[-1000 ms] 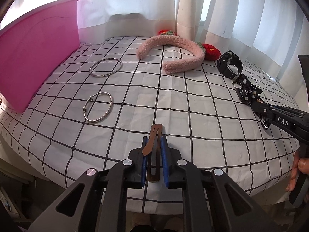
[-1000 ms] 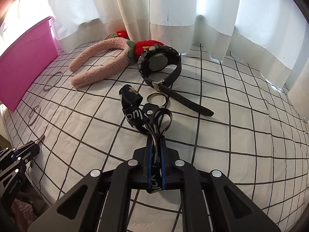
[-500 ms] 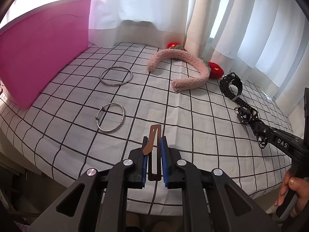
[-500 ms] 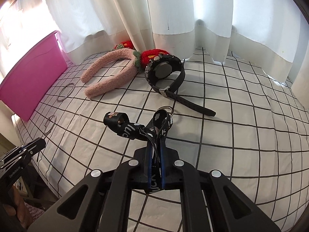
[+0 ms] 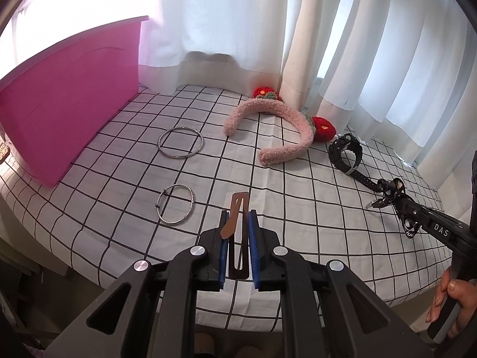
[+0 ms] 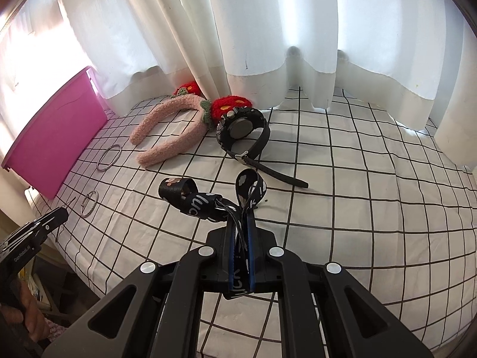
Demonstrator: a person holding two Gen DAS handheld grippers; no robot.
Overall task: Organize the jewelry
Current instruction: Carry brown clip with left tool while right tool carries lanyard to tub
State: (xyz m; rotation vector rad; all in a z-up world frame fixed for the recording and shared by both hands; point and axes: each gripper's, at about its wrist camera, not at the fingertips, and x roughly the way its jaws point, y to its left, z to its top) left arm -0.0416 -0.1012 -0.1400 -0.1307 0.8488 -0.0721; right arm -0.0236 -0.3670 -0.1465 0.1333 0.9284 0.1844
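My left gripper [image 5: 237, 223] is shut on a brown hair clip [image 5: 237, 232], held above the near edge of the checked tablecloth [image 5: 298, 208]. My right gripper [image 6: 241, 223] is shut on a black printed lanyard strap [image 6: 196, 201], lifted off the cloth with its loops hanging forward; the strap [image 5: 393, 191] also shows at the right of the left wrist view. On the cloth lie two silver bangles [image 5: 176, 207] [image 5: 181, 142], a pink fuzzy headband [image 5: 280, 128] with red strawberry ends, and a black watch [image 6: 243, 128].
A pink storage bin [image 5: 68, 110] stands at the left edge of the table. White curtains [image 6: 268, 29] hang along the far side. A person's hand [image 5: 456, 301] grips the right tool's handle. The table edge drops off just below both grippers.
Both grippers have risen from the cloth. The lanyard strap came up with the right gripper, and the hair clip stayed clamped in the left.
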